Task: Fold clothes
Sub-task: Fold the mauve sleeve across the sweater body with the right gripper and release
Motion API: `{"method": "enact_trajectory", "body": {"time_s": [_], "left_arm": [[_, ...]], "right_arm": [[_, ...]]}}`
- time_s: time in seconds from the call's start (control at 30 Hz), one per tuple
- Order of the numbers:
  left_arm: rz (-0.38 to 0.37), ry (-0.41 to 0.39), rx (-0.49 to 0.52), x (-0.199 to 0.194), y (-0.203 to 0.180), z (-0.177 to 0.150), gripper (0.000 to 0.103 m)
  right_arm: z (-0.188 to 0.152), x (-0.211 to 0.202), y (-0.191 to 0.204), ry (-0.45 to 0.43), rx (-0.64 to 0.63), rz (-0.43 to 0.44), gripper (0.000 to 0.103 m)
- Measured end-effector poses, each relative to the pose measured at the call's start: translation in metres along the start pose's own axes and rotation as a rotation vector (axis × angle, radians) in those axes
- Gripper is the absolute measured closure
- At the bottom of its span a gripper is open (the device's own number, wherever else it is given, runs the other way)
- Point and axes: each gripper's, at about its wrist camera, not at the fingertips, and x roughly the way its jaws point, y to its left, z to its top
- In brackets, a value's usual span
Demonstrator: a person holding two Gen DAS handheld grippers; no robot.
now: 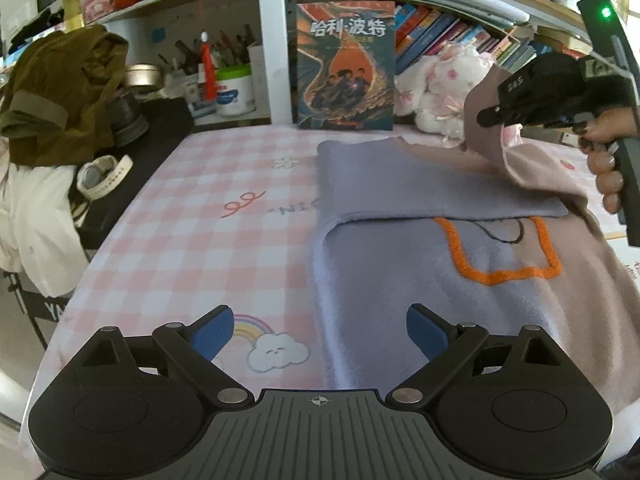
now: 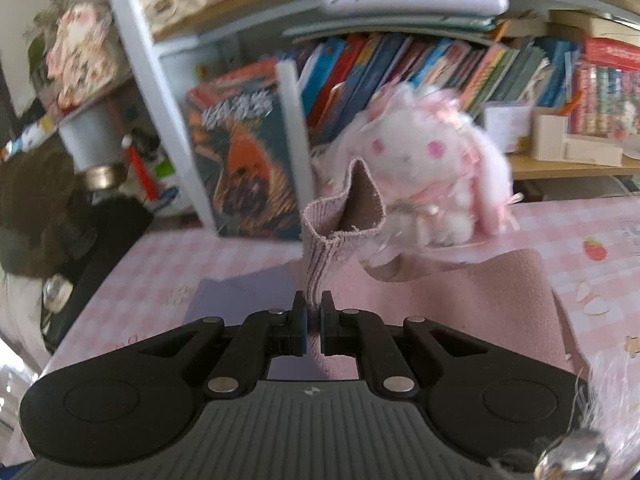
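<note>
A sweater [image 1: 420, 280], lilac and dusty pink with an orange stitched outline, lies on the pink checked table cover [image 1: 192, 240]. Its lilac sleeve [image 1: 420, 184] is folded across the body. My left gripper [image 1: 320, 332] hovers open over the sweater's left edge, with nothing between its blue pads. In the left wrist view my right gripper [image 1: 486, 116], held by a hand, lifts the pink sleeve [image 1: 492, 148] at the far right. In the right wrist view my right gripper [image 2: 314, 308] is shut on the sleeve's ribbed cuff [image 2: 340, 216], which stands up above the jaws.
A white and pink plush toy [image 2: 424, 160] and an upright book [image 1: 346, 68] stand at the table's back edge under bookshelves. An olive garment [image 1: 60, 92], a jar [image 1: 235, 88] and a watch [image 1: 104, 176] sit at the left. The cover's left half [image 1: 200, 208] holds no objects.
</note>
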Motion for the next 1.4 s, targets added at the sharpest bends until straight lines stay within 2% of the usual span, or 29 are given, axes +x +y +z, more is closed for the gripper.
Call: {"method": "enact_trajectory", "body": {"time_s": [0.27,0.37,0.43,0.53,0.7,1.0,1.17,1.4], "left_arm": [[0.007,0.001,-0.004,-0.002,0.009,-0.003,0.008],[0.002,-0.003,0.003,-0.002,0.009,-0.003,0.008],[-0.004,-0.006,0.009,-0.002,0.009,-0.002,0.008],[-0.017,-0.011,0.015,-0.001,0.008,-0.001,0.008],[-0.05,-0.025,0.027,0.001,0.004,0.003,0.008],[-0.123,0.008,0.046,0.014,-0.015,0.008,0.008],[-0.161,0.012,0.081,0.013,-0.035,0.009,0.008],[-0.17,0.031,0.075,0.008,-0.064,0.007,0.008]], "right_arm": [[-0.017,0.027,0.03,0.077,-0.05,0.025,0.097],[-0.022,0.035,0.035,0.12,-0.058,0.039,0.086],[-0.024,0.035,0.038,0.13,-0.062,0.055,0.057],[-0.026,0.029,0.042,0.128,-0.079,0.079,0.049],[-0.03,0.015,0.04,0.128,-0.086,0.068,0.035],[-0.048,-0.031,0.018,0.111,-0.076,-0.014,0.025],[-0.073,-0.069,-0.01,0.122,-0.061,-0.1,0.025],[-0.117,-0.123,-0.051,0.144,0.001,-0.211,0.024]]}}
